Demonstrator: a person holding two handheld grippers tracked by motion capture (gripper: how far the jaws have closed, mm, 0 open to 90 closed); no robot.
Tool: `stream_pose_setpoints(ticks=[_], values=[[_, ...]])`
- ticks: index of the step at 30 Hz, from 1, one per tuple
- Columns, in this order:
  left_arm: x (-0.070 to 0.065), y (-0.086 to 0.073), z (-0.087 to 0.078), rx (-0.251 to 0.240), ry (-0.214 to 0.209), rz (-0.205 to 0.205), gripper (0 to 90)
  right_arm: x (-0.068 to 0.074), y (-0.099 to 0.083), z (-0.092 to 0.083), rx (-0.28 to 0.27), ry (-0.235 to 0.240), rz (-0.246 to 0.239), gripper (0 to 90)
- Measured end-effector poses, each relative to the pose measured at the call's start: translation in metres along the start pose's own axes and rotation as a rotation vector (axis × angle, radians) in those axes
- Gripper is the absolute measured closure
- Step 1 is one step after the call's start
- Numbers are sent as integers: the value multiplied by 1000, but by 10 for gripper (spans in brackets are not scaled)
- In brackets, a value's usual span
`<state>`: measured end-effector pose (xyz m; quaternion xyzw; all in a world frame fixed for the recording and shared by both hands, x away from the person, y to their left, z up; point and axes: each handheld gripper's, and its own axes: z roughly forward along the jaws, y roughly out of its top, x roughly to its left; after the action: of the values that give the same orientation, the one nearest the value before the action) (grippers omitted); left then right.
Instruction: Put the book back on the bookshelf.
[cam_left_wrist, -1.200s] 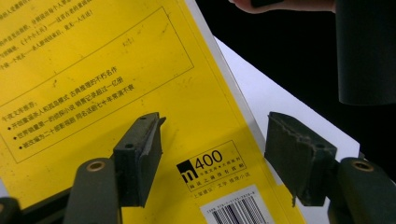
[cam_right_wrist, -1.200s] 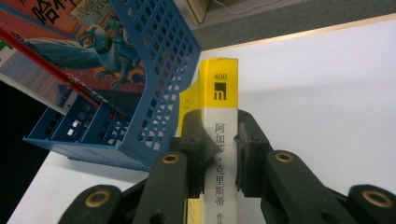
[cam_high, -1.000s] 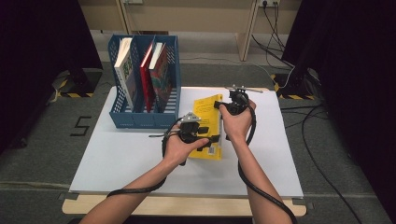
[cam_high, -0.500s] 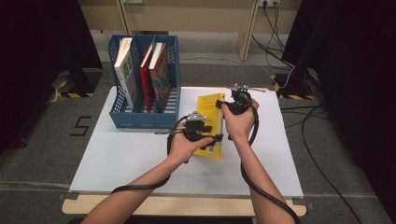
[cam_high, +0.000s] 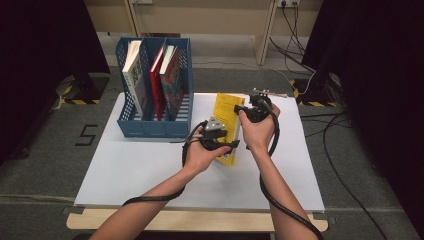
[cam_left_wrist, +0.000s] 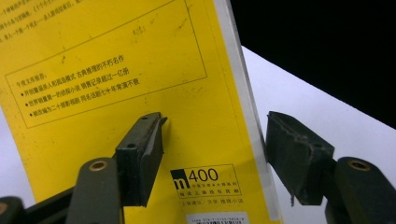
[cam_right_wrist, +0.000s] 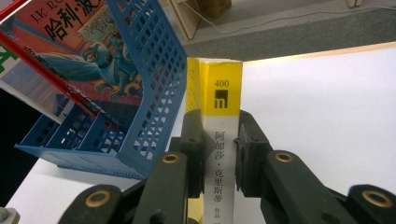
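1. High view: the yellow book (cam_high: 226, 125) is now tipped up on its edge on the bench (cam_high: 150, 170), just right of the blue file rack (cam_high: 155, 87); a second ago it was leaning flatter. It is gripped at its far end by the right gripper (cam_high: 245, 111), and the left gripper (cam_high: 220, 142) is at its near end.

2. Left gripper view: the jaws are apart, one pad against the yellow cover, the other clear of the page edge. The book is not clamped here.

3. Right gripper view: the jaws are clamped on the spine, with the rack just beside it. The book is judged nearly ready for a slot in the rack.
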<state>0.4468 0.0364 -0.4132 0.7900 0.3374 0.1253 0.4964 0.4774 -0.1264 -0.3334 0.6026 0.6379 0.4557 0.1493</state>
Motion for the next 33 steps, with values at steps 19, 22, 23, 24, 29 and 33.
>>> stream_pose_setpoints(ticks=[19,22,23,24,29,33], values=[[2,-1,0,-32,138,98,364,21,-5,-5,-13,-42,-11,763],[2,4,-2,-53,157,100,335,26,-7,-4,-15,-41,-16,760],[2,5,-2,-59,165,101,329,27,-7,-4,-18,-40,-17,759],[2,7,-3,-65,175,105,326,29,-8,-5,-18,-38,-16,759],[5,8,-2,-70,206,105,325,33,-10,-6,-22,-37,-12,758],[4,6,0,-75,229,110,328,36,-10,-6,-23,-36,-12,754]])
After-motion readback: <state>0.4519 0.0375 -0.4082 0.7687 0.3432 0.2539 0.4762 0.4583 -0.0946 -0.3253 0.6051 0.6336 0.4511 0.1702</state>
